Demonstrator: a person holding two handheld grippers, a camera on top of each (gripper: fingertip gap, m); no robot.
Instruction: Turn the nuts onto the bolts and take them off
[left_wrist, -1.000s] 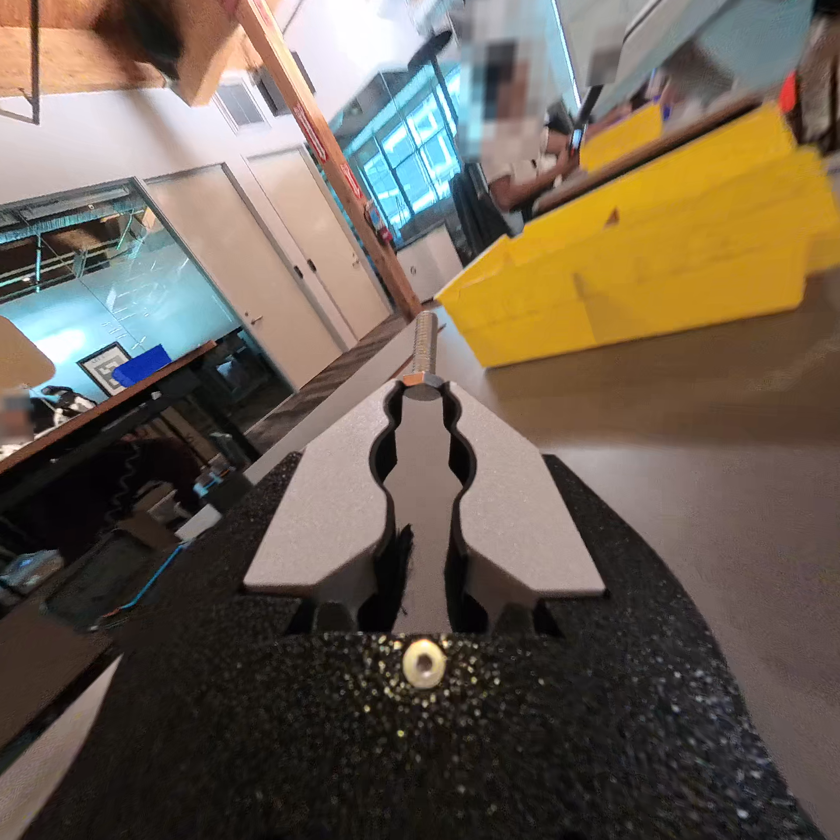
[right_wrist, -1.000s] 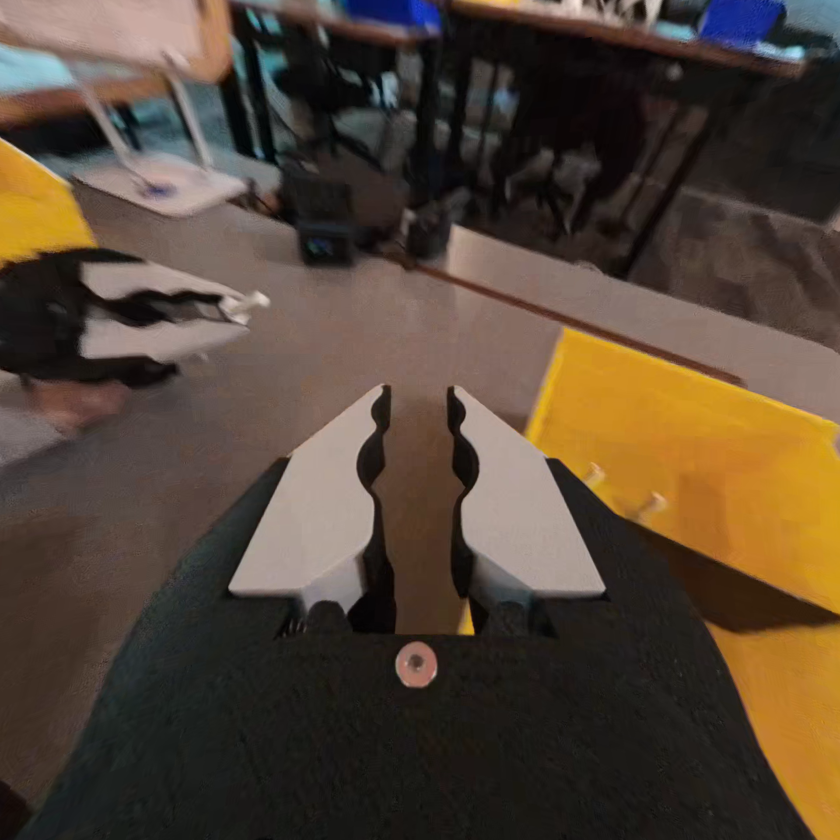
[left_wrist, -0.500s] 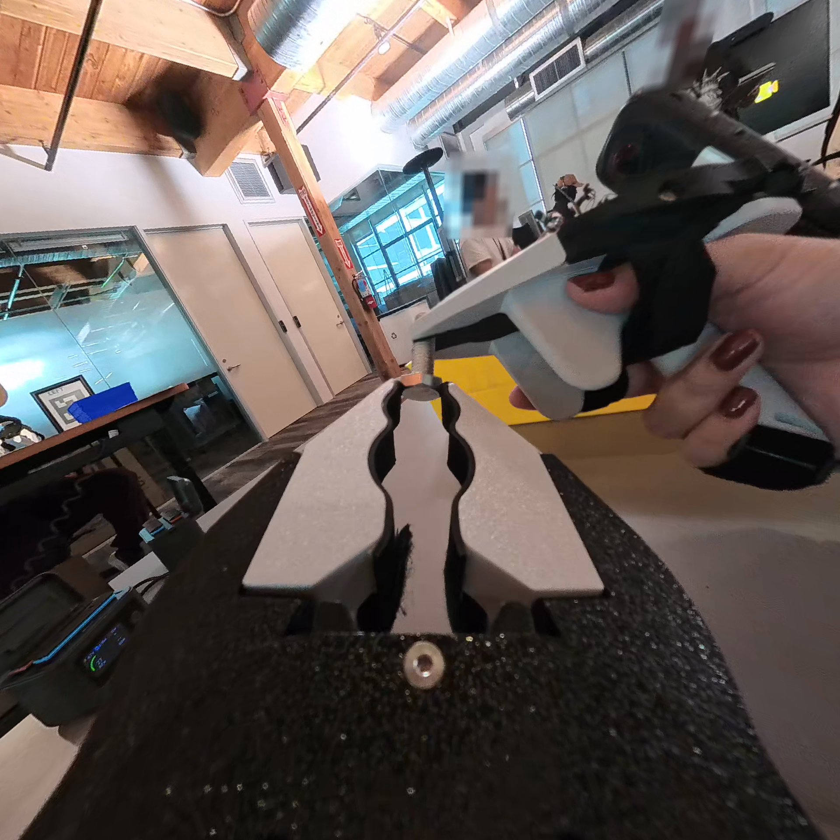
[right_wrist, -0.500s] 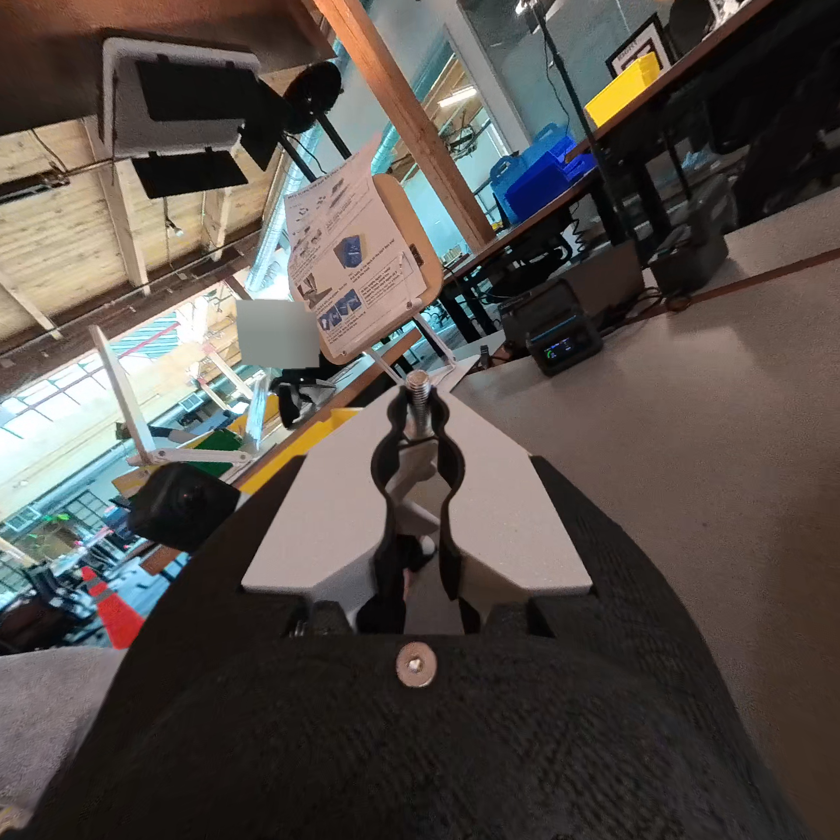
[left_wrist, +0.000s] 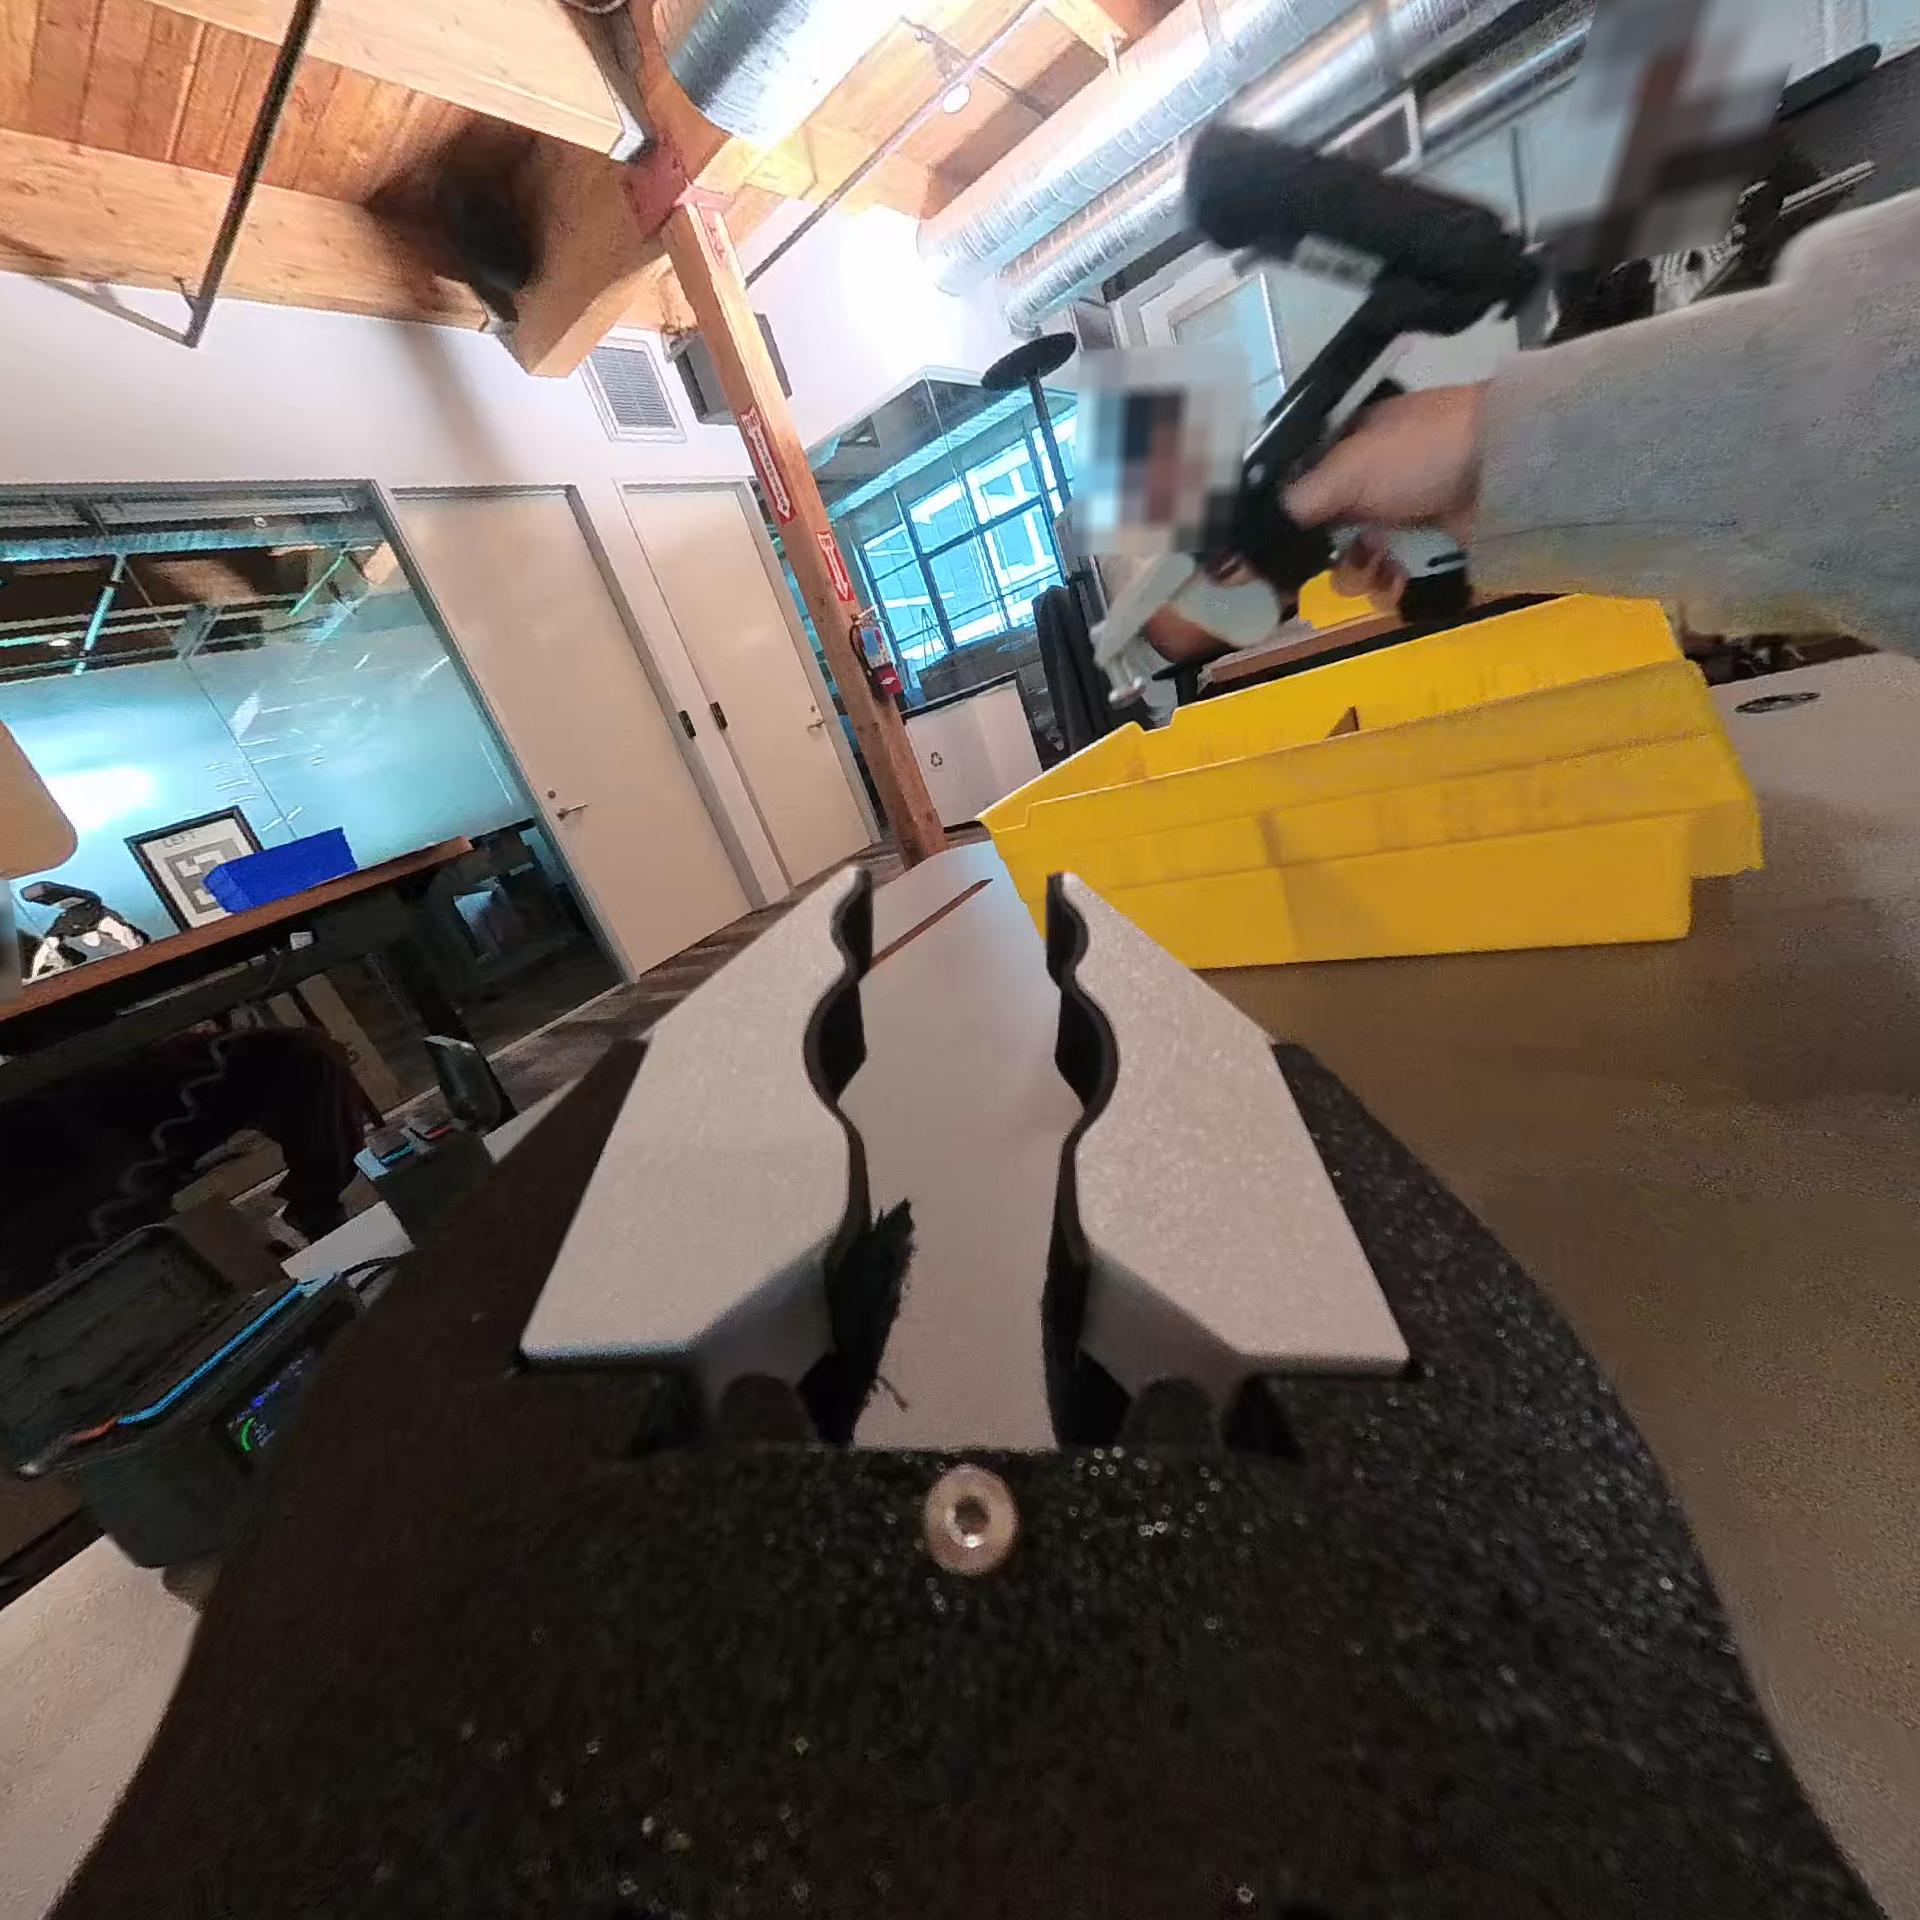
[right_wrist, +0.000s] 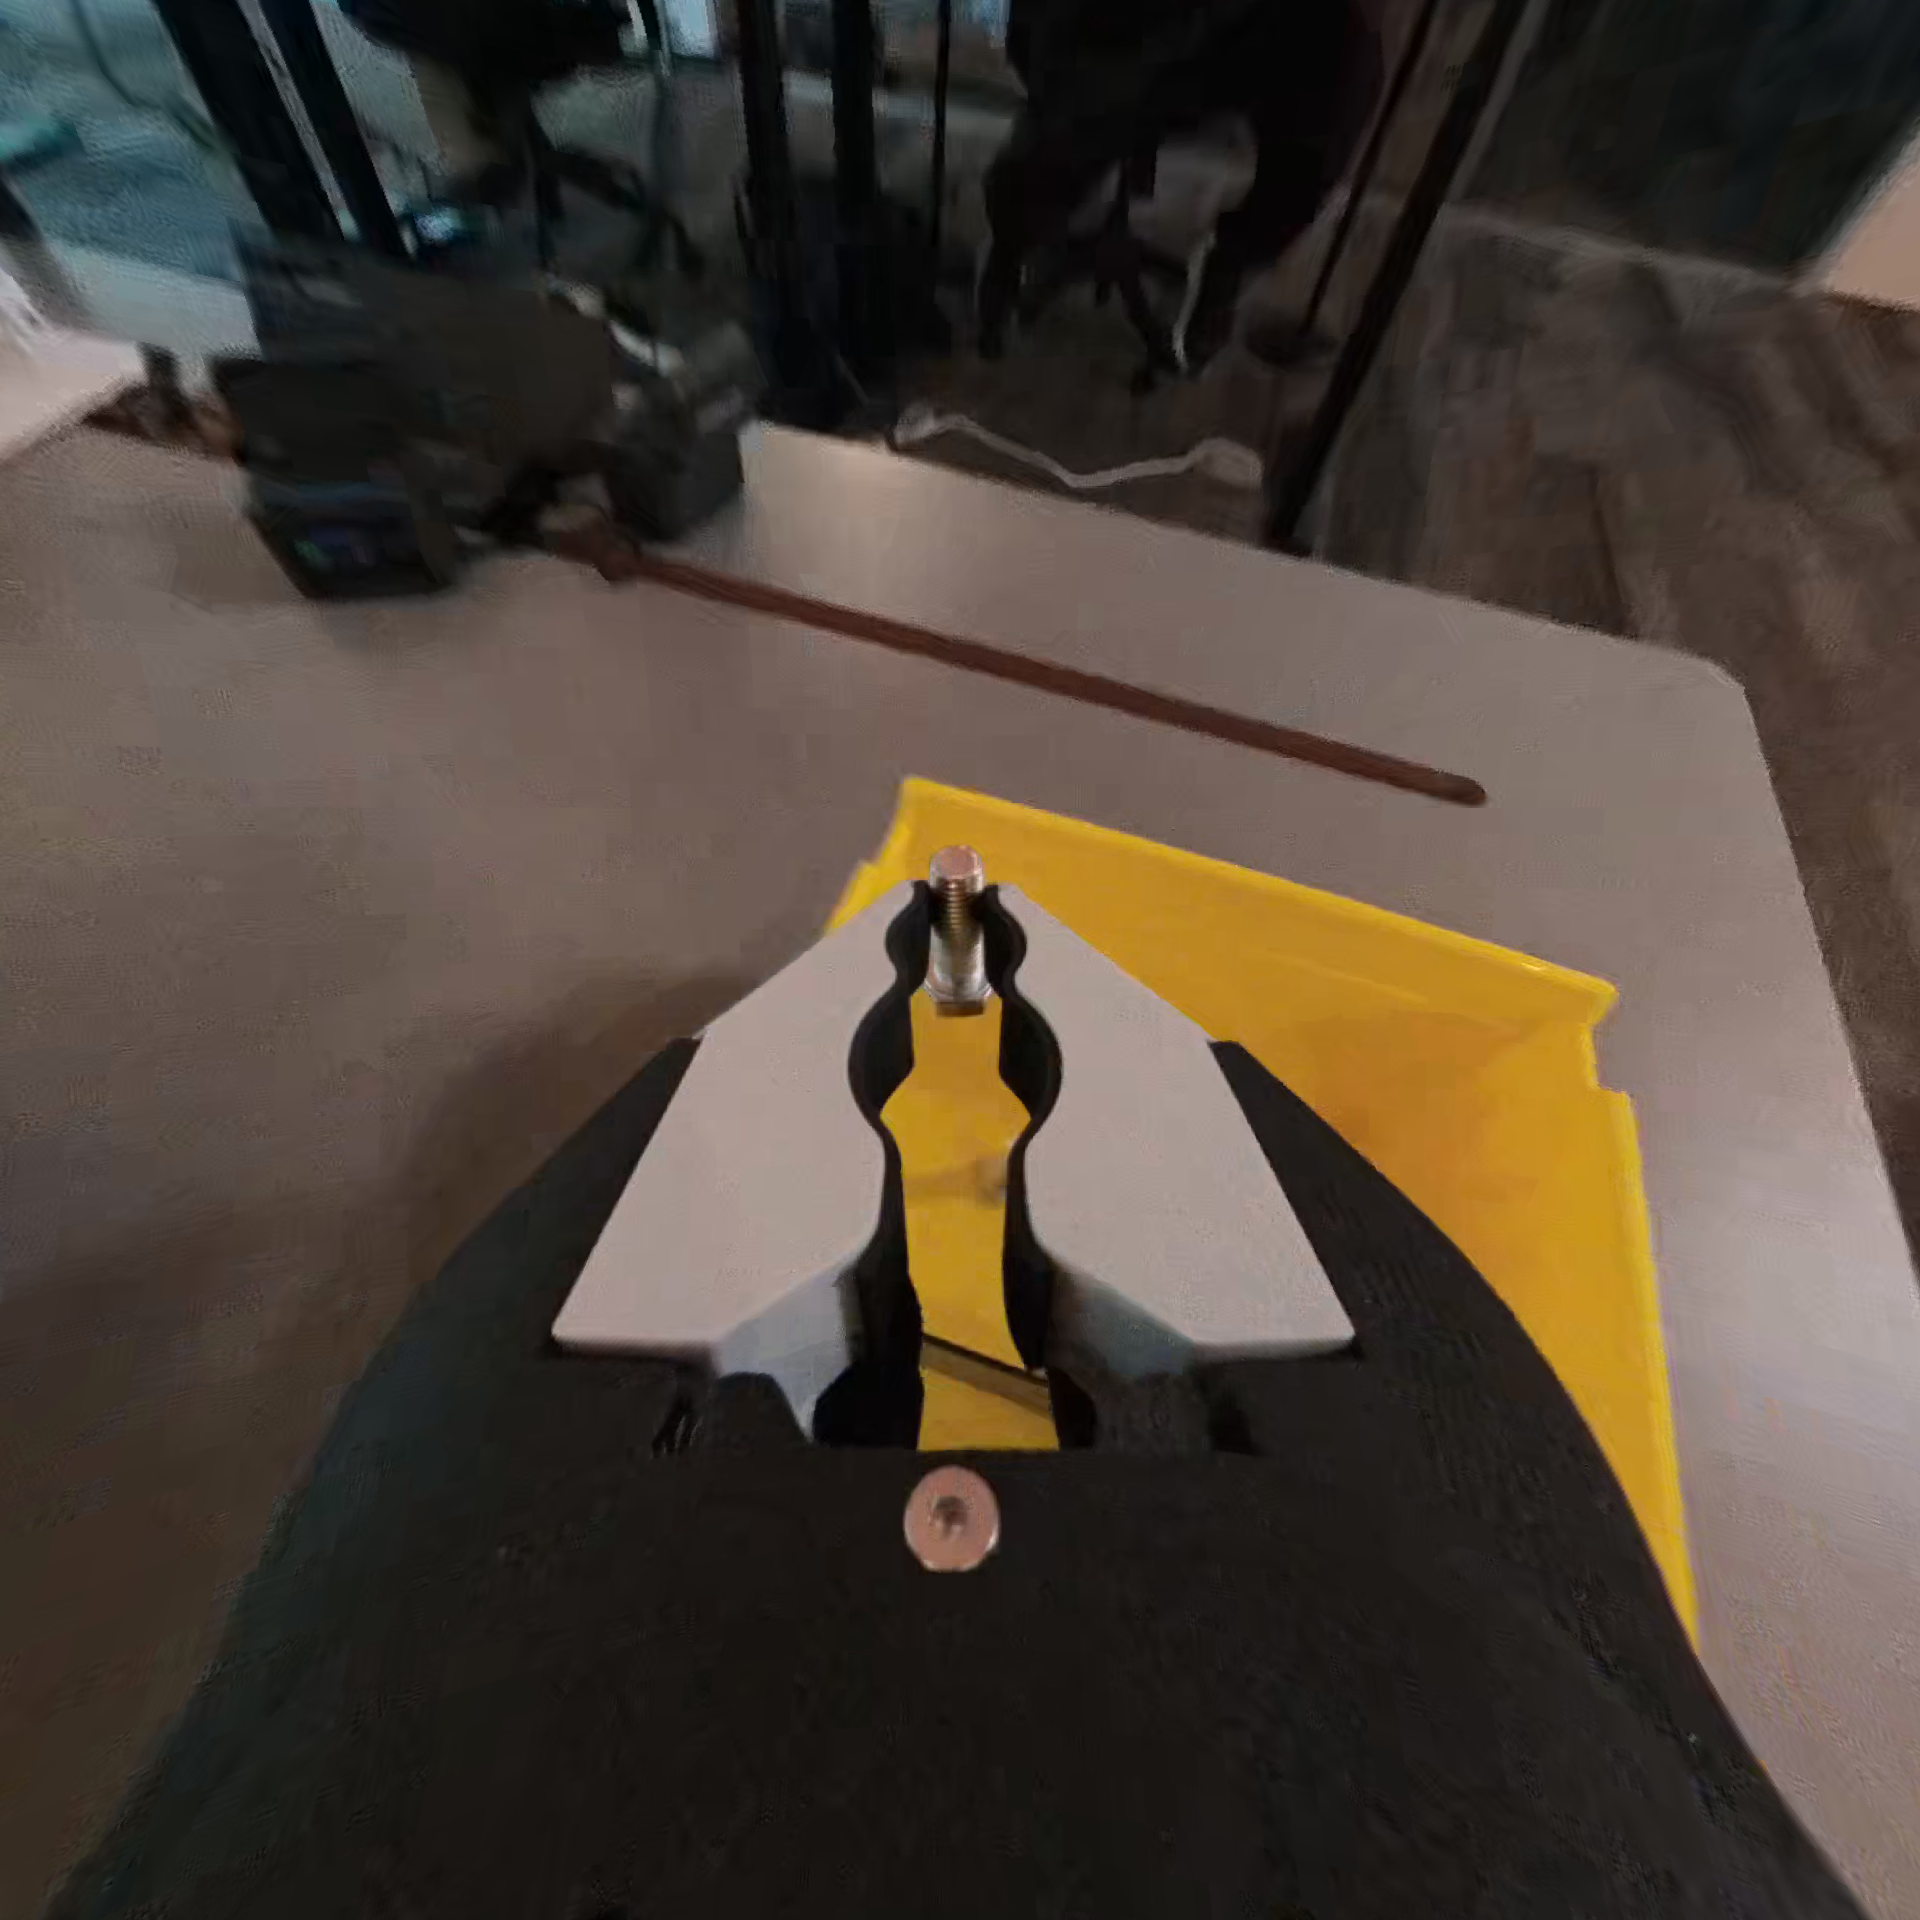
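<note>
The left gripper (left_wrist: 954, 894) is held with its fingers spread apart and nothing between them, low over the grey surface (left_wrist: 1558, 1091). A bolt (right_wrist: 954, 925) is clamped near the tips of the right gripper (right_wrist: 956, 899), threaded end pointing forward, head toward the body. A yellow bin (right_wrist: 1299, 997) is seen directly below the right gripper; in the left wrist view the same bin (left_wrist: 1403, 821) is shown farther off with the right gripper (left_wrist: 1127, 665) raised above it, blurred
</note>
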